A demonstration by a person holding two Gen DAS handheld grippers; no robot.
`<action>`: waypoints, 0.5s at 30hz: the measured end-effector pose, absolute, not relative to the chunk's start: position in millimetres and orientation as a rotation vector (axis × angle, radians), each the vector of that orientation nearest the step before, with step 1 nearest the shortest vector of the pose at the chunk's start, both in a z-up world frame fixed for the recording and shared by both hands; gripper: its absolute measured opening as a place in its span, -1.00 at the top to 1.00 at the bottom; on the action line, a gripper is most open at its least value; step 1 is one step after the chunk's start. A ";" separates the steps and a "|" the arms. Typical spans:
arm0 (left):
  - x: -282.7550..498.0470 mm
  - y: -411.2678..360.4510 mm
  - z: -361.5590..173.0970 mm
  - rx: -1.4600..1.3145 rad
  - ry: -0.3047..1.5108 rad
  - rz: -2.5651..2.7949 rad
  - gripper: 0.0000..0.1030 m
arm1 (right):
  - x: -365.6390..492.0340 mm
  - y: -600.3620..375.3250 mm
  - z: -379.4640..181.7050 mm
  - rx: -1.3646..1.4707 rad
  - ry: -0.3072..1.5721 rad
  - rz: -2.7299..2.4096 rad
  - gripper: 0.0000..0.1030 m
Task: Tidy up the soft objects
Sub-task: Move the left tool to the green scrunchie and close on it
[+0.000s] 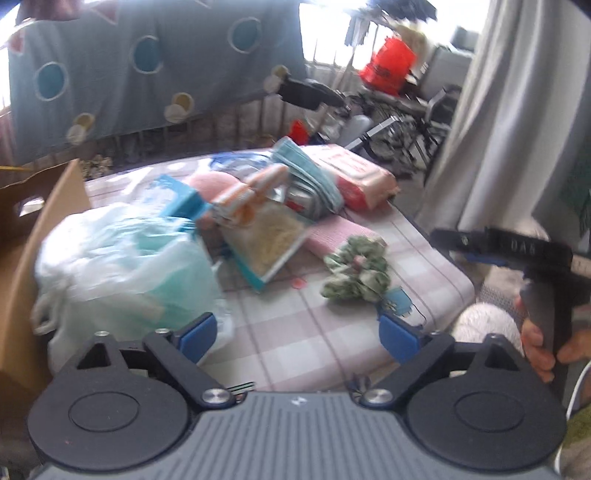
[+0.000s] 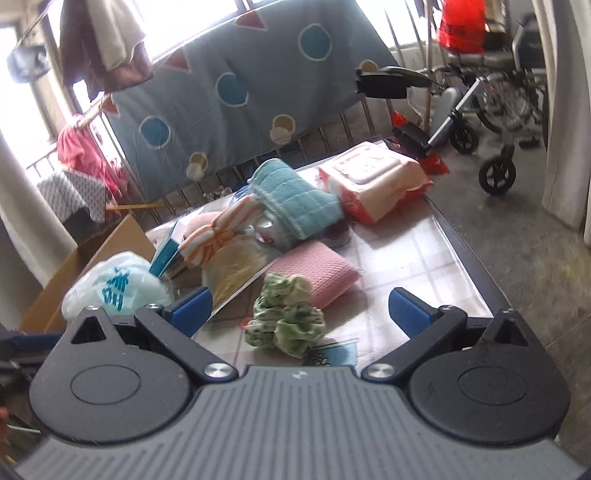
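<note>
both hand-held grippers stand wide open, empty: left hand-held gripper (image 1: 297, 338), right hand-held gripper (image 2: 301, 308). the green scrunchie (image 2: 286, 315) lies on the bench (image 2: 417, 251) just ahead between the right one's fingers.

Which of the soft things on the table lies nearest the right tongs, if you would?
The green-and-white crumpled fabric scrunchie, just ahead of the open right tongs; every other soft item lies farther back.

Letters "DAN" — on the right gripper (image 1: 517, 251).

Bright window (image 2: 207, 14) glare, motion blur, fisheye-bent edges
</note>
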State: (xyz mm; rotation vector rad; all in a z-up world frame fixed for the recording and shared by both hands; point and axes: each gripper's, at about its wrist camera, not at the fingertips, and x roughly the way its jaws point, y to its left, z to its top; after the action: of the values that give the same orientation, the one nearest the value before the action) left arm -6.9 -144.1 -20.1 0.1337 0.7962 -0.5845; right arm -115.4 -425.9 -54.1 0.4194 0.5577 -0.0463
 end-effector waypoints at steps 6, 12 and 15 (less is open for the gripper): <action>11.9 -189.4 -48.0 0.184 0.879 -0.621 -0.20 | -88.8 -452.4 -75.5 0.526 0.577 0.072 -0.74; 30.2 -218.6 -59.7 0.191 0.921 -0.650 -0.50 | -56.8 -451.8 -81.1 0.544 0.587 0.152 -0.23; 42.0 -235.8 -64.7 0.209 0.943 -0.641 -0.76 | -49.3 -460.1 -84.5 0.577 0.589 0.156 -0.15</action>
State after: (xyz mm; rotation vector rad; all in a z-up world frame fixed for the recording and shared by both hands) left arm 42.0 -235.8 -64.7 0.2087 0.9426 -0.6415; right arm -49.3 -460.1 -84.5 0.5772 0.5887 0.1565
